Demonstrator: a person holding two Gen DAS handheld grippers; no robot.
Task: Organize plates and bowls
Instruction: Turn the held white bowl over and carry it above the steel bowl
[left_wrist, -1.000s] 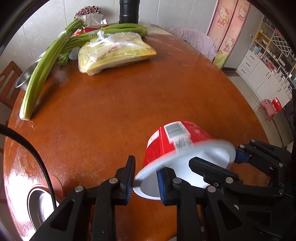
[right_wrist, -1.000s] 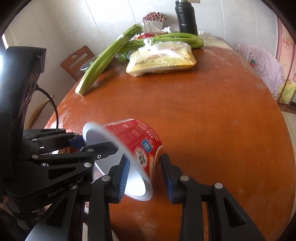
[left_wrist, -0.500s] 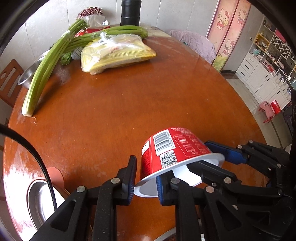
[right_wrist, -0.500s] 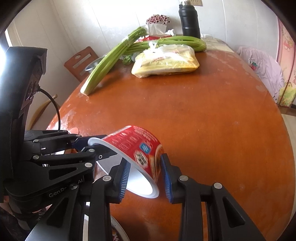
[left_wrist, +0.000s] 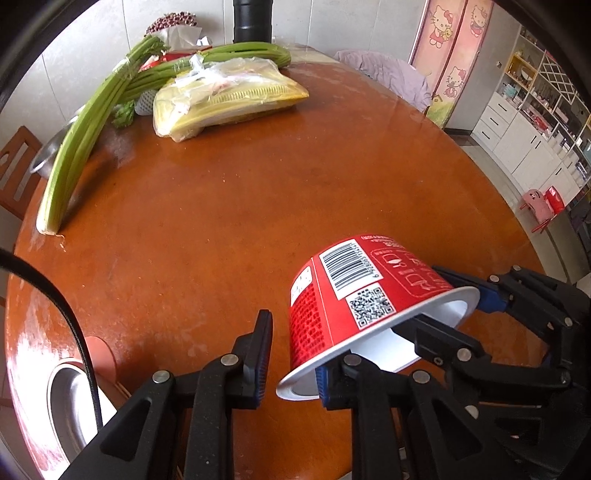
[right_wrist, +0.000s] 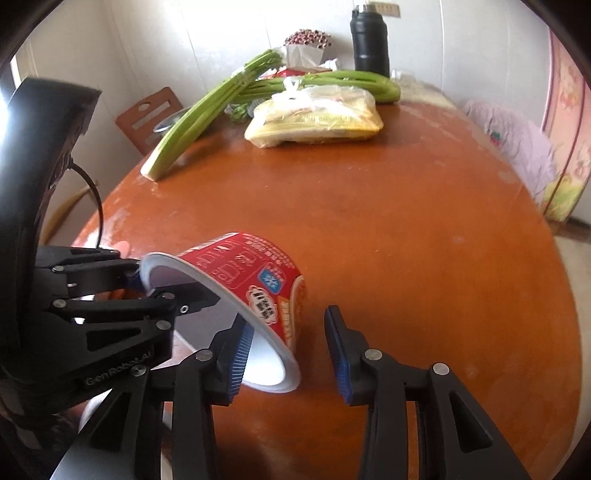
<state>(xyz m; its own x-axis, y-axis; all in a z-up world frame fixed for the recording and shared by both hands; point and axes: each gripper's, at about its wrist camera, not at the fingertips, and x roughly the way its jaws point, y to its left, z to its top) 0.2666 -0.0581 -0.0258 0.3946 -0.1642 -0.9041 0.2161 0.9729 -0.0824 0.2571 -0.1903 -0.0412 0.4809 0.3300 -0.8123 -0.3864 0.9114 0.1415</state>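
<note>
A red paper noodle bowl with a white inside hangs tilted, mouth down and toward me, above the brown round table. My left gripper is open; its right finger sits inside the rim, its left finger stands apart outside. My right gripper is open too, with its left finger inside the bowl and its right finger clear of the wall. Each gripper shows in the other's view. A steel bowl on a white plate lies at the table's near left edge.
Celery stalks, a yellow bagged packet, a black flask and a tissue box stand at the far side. A wooden chair is at the left; a cloth-covered chair is at the far right.
The bowl has turned further mouth-down, and both grippers' fingers have spread wider, so each outer finger now stands off the bowl's wall.
</note>
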